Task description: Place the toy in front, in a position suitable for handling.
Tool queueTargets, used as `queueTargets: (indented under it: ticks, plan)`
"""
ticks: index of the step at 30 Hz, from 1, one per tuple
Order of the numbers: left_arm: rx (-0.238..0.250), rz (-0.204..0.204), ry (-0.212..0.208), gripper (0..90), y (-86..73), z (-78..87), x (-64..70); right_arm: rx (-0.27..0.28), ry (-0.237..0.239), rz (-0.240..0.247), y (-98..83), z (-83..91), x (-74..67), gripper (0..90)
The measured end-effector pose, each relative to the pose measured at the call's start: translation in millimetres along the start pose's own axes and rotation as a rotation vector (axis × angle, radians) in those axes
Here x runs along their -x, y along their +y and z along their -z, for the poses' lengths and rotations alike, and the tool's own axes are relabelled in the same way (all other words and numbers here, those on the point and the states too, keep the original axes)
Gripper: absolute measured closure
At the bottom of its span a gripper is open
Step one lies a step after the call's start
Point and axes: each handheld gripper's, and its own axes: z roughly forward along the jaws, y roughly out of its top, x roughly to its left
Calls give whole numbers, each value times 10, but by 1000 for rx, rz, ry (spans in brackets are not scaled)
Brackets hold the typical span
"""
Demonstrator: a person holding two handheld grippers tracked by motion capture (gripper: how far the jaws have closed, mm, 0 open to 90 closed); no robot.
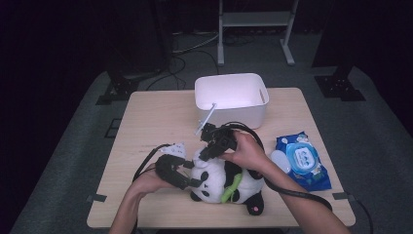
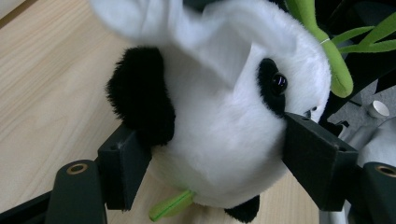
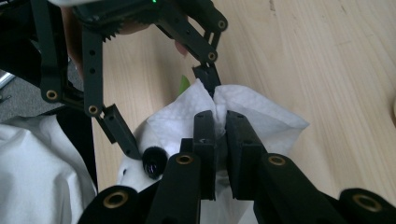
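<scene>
Panda head (image 2: 219, 116) pinched in left tool (image 2: 217, 163), wipe (image 3: 243, 116) clamped by right tool (image 3: 220, 140) above it.

Black and white plush panda (image 1: 221, 181) here, black ears and eye patches on a white head, bright green leaf stalks (image 1: 233, 187) across its body, a spot of pink under one black foot. The wipe (image 3: 236, 109) over it is plain white. Both grippers, left gripper (image 1: 191, 171) and right gripper (image 1: 205, 152), are black with brass-coloured rivets. The counter (image 1: 156, 122) is pale wood grain. Behind, a white bin (image 1: 233, 98); off to the side, a blue packet (image 1: 303, 158) with a white and light-blue lid.
</scene>
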Motion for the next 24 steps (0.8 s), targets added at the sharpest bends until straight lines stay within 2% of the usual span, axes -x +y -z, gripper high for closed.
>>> queueTargets:
  ticks: [3, 11, 14, 16, 21, 24]
  plan:
    - [-2, 4, 0, 256, -4, 3, -10, -7, -5, 12, 22, -23, -26, 823]
    - [3, 27, 2, 255, -2, -1, -29, -1, -11, -7, -188, 118, -38, 822]
    - [6, 32, 15, 252, 2, 5, -32, -3, -15, -15, -329, 165, -95, 820]
    - [8, 33, 17, 250, 3, 9, -37, -6, -18, -12, -362, 176, -115, 820]
    - [12, 31, 30, 250, 5, 36, -50, -38, -16, -4, -495, 187, -271, 820]
    - [15, 29, 36, 250, 9, 53, -47, -45, -15, -4, -520, 187, -305, 820]
